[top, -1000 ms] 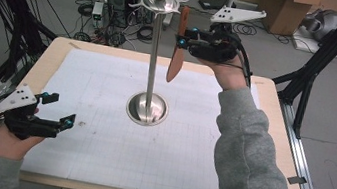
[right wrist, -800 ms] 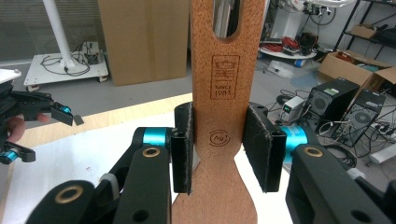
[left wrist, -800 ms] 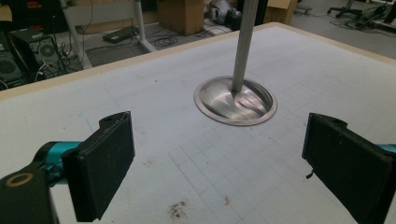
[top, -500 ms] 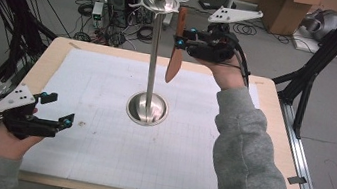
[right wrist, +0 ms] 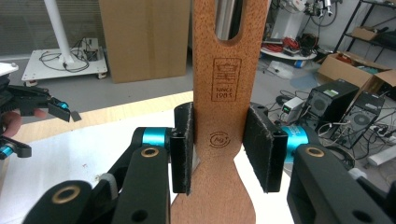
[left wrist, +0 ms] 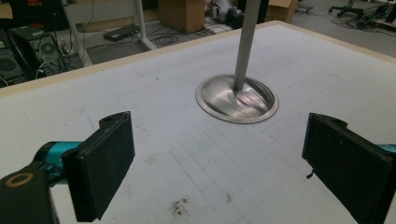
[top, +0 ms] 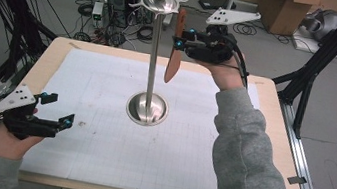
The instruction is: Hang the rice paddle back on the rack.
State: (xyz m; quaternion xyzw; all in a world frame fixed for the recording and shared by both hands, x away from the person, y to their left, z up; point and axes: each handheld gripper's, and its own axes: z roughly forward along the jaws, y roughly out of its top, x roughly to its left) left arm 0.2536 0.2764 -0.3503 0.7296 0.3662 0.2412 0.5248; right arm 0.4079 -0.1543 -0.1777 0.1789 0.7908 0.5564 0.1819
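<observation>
The jaws of the right gripper (right wrist: pixel 219 147) are clamped on the flat handle of a wooden spatula (right wrist: pixel 223 116), one pad on each edge, just below a branded stamp and a small round mark. Gripping at the narrow neck, under the long slot at the handle's end, leaves that slot free; in the right gripper view a strip of bright metal shows through it, so the slot seems lined up with, or already slipped over, one of the hooks of the utensil stand (top: pixel 156 47). Whether the hook actually carries the weight cannot be told.

In the high view the spatula (top: pixel 175 50) hangs upright, blade down, just beside the stand's pole and well above the worktop (top: pixel 110 65). Holding it vertical suits hanging: the tool can swing free of the pole once let go. The right gripper (top: pixel 181 37) comes in level from the person's right, the hand raised near the top of the stand and the grey-sleeved forearm stretched forward across the worktop's right side.

The left gripper (top: pixel 57 110) rests low at the near left corner, its jaws wide apart with nothing between them; its own view looks across the gridded mat to the stand's round base (left wrist: pixel 237 99). It appears to be waiting, clear of the work.
</observation>
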